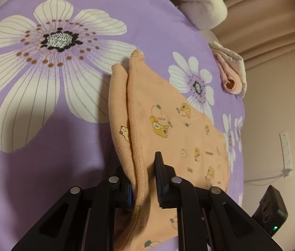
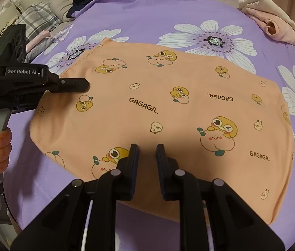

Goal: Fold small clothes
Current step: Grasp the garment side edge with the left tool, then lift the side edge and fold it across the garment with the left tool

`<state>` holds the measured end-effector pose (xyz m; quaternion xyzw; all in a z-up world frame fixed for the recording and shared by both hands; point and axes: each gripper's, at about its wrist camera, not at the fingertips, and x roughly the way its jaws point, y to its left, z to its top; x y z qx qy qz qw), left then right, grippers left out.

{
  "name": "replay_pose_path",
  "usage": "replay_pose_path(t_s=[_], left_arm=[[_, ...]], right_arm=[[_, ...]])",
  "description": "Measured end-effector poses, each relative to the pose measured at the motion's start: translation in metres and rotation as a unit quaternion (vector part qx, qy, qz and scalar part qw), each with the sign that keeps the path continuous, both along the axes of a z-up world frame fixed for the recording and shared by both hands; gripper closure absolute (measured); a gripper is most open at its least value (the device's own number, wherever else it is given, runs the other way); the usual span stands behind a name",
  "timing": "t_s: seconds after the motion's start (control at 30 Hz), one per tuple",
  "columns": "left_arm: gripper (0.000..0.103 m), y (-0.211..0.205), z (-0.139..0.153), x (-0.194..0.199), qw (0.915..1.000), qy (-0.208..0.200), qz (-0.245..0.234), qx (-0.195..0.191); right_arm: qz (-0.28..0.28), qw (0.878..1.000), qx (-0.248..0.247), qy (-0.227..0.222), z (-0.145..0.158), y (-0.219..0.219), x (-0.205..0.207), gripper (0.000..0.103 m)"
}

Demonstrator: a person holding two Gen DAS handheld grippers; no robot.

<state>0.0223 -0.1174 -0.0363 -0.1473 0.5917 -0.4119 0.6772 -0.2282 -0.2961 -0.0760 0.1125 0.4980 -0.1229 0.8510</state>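
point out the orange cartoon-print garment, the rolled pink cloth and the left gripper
orange cartoon-print garment [image 2: 168, 113]: right wrist view, flat middle
rolled pink cloth [image 2: 277, 29]: right wrist view, rolled end
left gripper [image 1: 145, 179]: left wrist view, between fingertips

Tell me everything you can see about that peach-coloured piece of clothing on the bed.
The peach garment is soft knit printed with cartoon ducks and "GAGAGA" lettering. It lies mostly flat on the purple flowered sheet. Its ribbed edge is lifted and pinched in the left claw; the right claw hovers above it, holding nothing.
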Motion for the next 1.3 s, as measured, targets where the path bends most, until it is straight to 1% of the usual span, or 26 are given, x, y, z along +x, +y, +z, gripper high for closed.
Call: replay_pose_path(t_s=[0.13, 0.67, 0.9, 1.07, 1.3], left_arm=[[0.092, -0.002, 0.010, -0.005, 0.9998, -0.016, -0.006, 0.001], [0.093, -0.024, 0.039, -0.021, 0.9984, -0.048, -0.029, -0.009], [0.093, -0.034, 0.049, -0.030, 0.9972, -0.061, -0.041, -0.011], [0.093, -0.045, 0.060, -0.040, 0.9955, -0.075, -0.057, -0.012], [0.093, -0.060, 0.069, -0.051, 0.9934, -0.084, -0.076, -0.014]], right_arm=[[0.000, 1.000, 0.005, -0.003, 0.001, 0.000, -0.003, 0.084], [0.000, 1.000, 0.000, -0.021, 0.012, -0.002, -0.015, 0.084], [-0.012, 0.999, 0.006, -0.032, 0.017, -0.012, -0.022, 0.084], [-0.024, 0.999, 0.010, -0.041, 0.020, -0.022, -0.029, 0.084], [-0.038, 0.998, 0.012, -0.053, 0.026, -0.034, -0.040, 0.084]])
